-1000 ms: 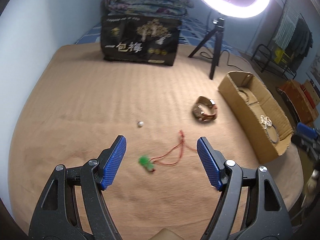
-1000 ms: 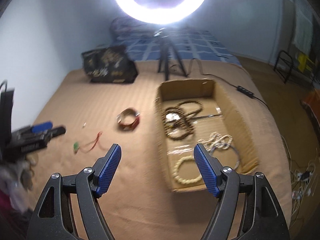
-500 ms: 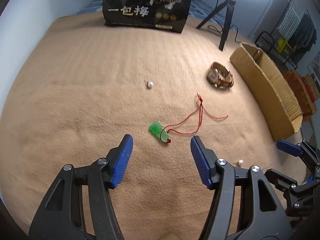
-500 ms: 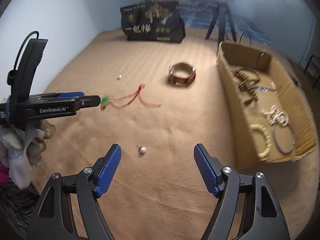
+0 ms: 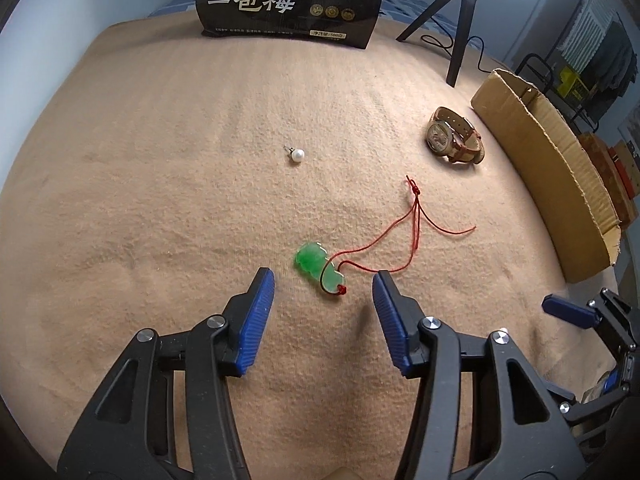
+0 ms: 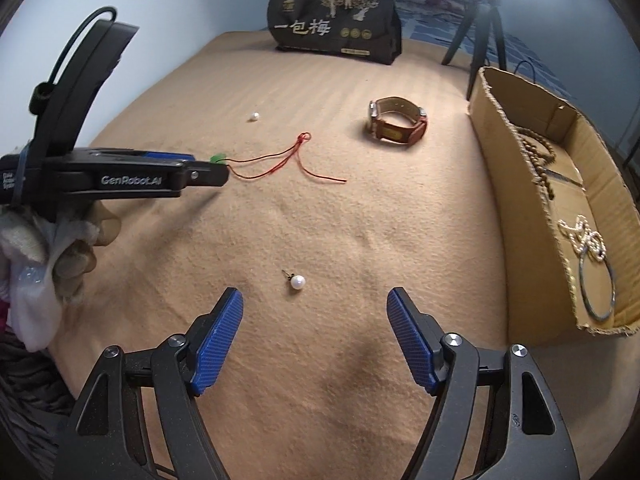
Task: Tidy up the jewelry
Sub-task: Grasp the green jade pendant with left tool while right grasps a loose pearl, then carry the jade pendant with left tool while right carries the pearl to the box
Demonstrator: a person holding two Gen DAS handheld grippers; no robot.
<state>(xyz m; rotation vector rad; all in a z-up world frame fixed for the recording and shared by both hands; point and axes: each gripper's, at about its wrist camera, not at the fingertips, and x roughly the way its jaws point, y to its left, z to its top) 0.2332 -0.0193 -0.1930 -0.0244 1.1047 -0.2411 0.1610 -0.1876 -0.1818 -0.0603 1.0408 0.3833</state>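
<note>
A green jade pendant (image 5: 319,268) on a red cord (image 5: 404,228) lies on the tan blanket, just ahead of my open left gripper (image 5: 323,286). A pearl earring (image 5: 297,155) lies further off, and a brown leather watch (image 5: 454,136) to the right. My open right gripper (image 6: 314,306) hovers just behind a second pearl earring (image 6: 297,281). The right wrist view also shows the watch (image 6: 397,121), the cord (image 6: 288,160) and the left gripper's side (image 6: 132,180). A cardboard box (image 6: 516,184) at right holds bead strings, a pearl bracelet and a bangle.
A black snack bag (image 5: 292,0) stands at the blanket's far edge. A tripod (image 5: 460,28) with a ring light stands behind the box. A clothes rack (image 5: 576,68) is at far right. The blanket's edge drops off near both grippers.
Both grippers have dropped lower and closer to the blanket. The left has closed in on the jade pendant, the right has swung left from the box to the near pearl earring.
</note>
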